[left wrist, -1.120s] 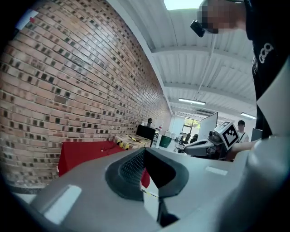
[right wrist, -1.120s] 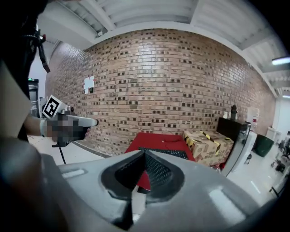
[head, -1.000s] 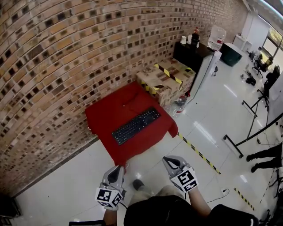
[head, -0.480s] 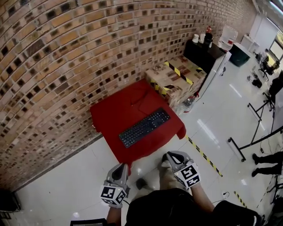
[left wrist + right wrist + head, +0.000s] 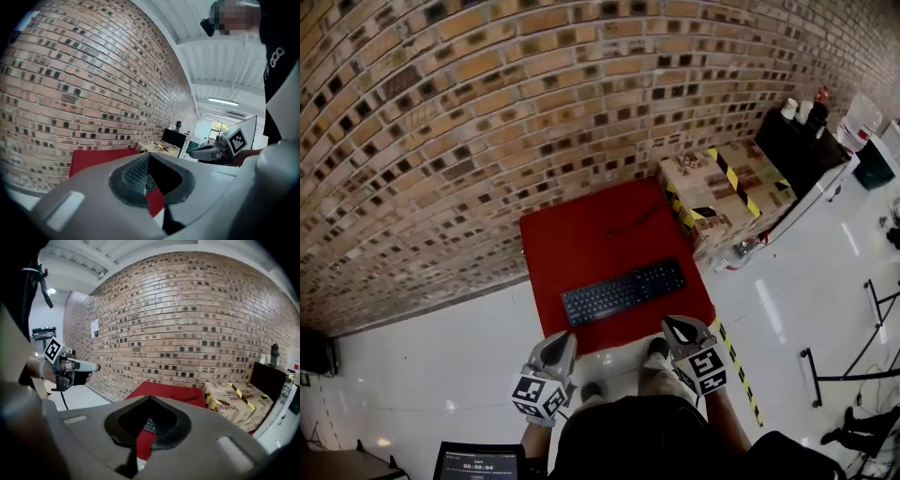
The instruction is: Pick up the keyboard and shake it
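A black keyboard (image 5: 623, 291) lies slightly askew near the front edge of a low table under a red cloth (image 5: 581, 234), against the brick wall. My left gripper (image 5: 563, 337) is shut and empty, its tips just short of the table's front left edge. My right gripper (image 5: 676, 326) is also shut and empty, at the front right corner. Neither touches the keyboard. In the right gripper view a bit of the keyboard (image 5: 150, 424) and the red cloth (image 5: 164, 390) show past the closed jaws (image 5: 150, 398). The left gripper view shows its closed jaws (image 5: 149, 155) over the red cloth (image 5: 93, 159).
Cardboard boxes with yellow-black tape (image 5: 722, 192) stand right of the table, then a black cabinet (image 5: 802, 141) with bottles on top. A plastic bottle (image 5: 736, 253) lies on the floor. Hazard tape (image 5: 736, 366) runs along the white floor. A screen (image 5: 478, 461) is at my lower left.
Both grippers have moved forward to the table's front edge, staying shut. The table and keyboard now lie straight ahead and closer.
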`<state>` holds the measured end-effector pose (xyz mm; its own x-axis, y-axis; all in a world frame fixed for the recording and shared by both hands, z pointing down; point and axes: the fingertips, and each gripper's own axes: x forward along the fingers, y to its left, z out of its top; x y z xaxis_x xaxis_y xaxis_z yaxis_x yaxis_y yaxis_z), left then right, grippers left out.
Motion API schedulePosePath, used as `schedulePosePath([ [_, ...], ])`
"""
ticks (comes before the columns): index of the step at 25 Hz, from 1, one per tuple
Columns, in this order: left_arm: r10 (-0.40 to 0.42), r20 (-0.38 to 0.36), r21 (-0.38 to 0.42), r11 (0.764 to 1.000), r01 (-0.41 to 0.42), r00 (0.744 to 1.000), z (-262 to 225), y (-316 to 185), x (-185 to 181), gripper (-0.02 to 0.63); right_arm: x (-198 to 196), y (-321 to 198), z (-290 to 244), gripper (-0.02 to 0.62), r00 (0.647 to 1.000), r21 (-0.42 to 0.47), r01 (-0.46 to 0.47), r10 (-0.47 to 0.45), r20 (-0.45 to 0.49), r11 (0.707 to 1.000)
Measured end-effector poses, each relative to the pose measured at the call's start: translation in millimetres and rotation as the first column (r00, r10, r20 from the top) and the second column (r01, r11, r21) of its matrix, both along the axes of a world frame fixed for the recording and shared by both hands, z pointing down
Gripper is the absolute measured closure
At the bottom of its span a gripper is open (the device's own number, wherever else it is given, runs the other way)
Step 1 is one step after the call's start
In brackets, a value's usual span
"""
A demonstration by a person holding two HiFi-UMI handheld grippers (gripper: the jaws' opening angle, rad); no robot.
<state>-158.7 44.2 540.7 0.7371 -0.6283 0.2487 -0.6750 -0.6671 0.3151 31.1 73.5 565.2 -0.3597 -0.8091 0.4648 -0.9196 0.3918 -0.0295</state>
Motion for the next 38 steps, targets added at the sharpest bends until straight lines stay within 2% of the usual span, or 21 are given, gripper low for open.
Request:
schedulePosePath([
  [6, -0.061, 0.068, 0.038, 0.998, 0.059, 0.996, -7.0, -40.1, 77.7, 0.590, 77.0, -45.7, 12.0, 0.603, 0.996, -0.025, 0.077, -0.075, 0.051, 0.997],
  [9, -0.052, 0.083, 0.015, 0.999, 0.051, 0.995, 2.6, -43.7, 111.0, 0.590, 99.3, -59.8, 35.7, 0.603, 0.985, -0.086, 0.166, -0.162, 0.052, 0.982],
  [11, -0.048, 0.120, 0.002, 0.999, 0.048, 0.992, 9.6, -45.1, 122.5, 0.591, 105.8, -69.5, 45.4, 0.603, 0.971, -0.113, 0.240, -0.238, 0.032, 0.964],
  [14, -0.102, 0.141, -0.009, 0.994, 0.105, 0.985, 9.8, -45.9, 121.7, 0.589, 111.0, -80.9, 46.1, 0.603, 0.952, -0.115, 0.306, -0.305, 0.028, 0.945],
  [17, -0.165, 0.151, -0.023, 0.985, 0.171, 0.975, 10.6, -52.4, 114.4, 0.589, 114.0, -93.7, 49.0, 0.603, 0.945, -0.132, 0.328, -0.325, 0.041, 0.936],
  [20, -0.201, 0.169, -0.037, 0.977, 0.210, 0.965, 14.2, -58.3, 103.5, 0.590, 113.1, -103.2, 56.3, 0.603, 0.939, -0.172, 0.342, -0.345, 0.012, 0.924],
  [26, -0.244, 0.183, -0.066, 0.963, 0.259, 0.952, 31.1, -79.9, 64.1, 0.590, 101.7, -127.9, 53.8, 0.603, 0.941, -0.180, 0.334, -0.337, 0.012, 0.925],
  [30, -0.252, 0.177, -0.106, 0.956, 0.273, 0.951, 47.5, -95.6, 51.8, 0.589, 92.0, -135.1, 57.7, 0.603, 0.947, -0.198, 0.321, -0.321, 0.033, 0.926],
  [38, -0.235, 0.160, -0.138, 0.956, 0.258, 0.959, 64.5, -114.9, 61.9, 0.589, 83.1, -142.2, 71.0, 0.603, 0.943, -0.224, 0.331, -0.331, 0.040, 0.917],
])
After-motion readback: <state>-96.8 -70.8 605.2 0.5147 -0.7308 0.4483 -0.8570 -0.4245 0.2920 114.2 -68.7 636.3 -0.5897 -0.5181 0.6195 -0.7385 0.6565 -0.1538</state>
